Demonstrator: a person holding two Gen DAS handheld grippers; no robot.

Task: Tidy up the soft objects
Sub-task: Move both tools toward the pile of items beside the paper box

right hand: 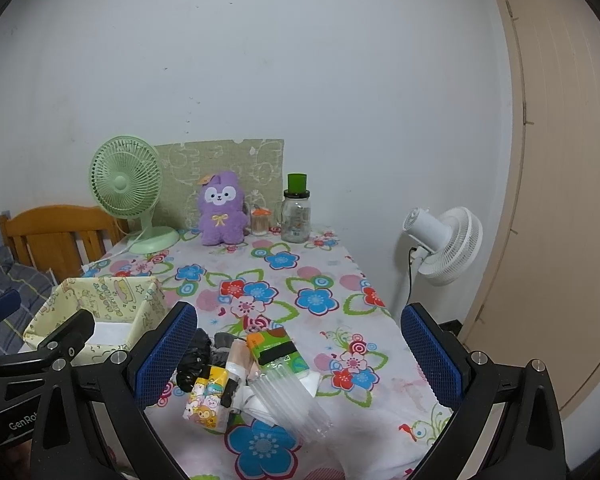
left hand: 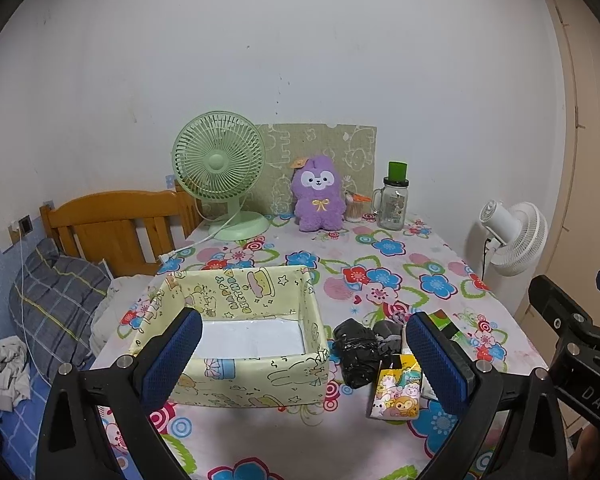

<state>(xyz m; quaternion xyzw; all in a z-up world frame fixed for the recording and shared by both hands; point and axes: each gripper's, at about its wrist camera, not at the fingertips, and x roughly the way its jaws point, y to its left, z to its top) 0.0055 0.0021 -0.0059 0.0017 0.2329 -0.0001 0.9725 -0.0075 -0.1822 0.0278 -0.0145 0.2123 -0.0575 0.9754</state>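
We hold the left gripper (left hand: 304,354) and the right gripper (right hand: 298,354) spread wide and empty above the near edge of the flowered tablecloth (right hand: 320,276), likely poised to choose a first pick. Just ahead lies the heap of soft things, a cartoon tissue pack (right hand: 205,399), a crumpled black bag (left hand: 358,356) and a green packet (right hand: 278,350), bunched right beside the empty yellow box (left hand: 252,376), which probably waits to receive them. Farther back, a purple plush (left hand: 319,194) sits upright against the wall beside a green fan (left hand: 220,168).
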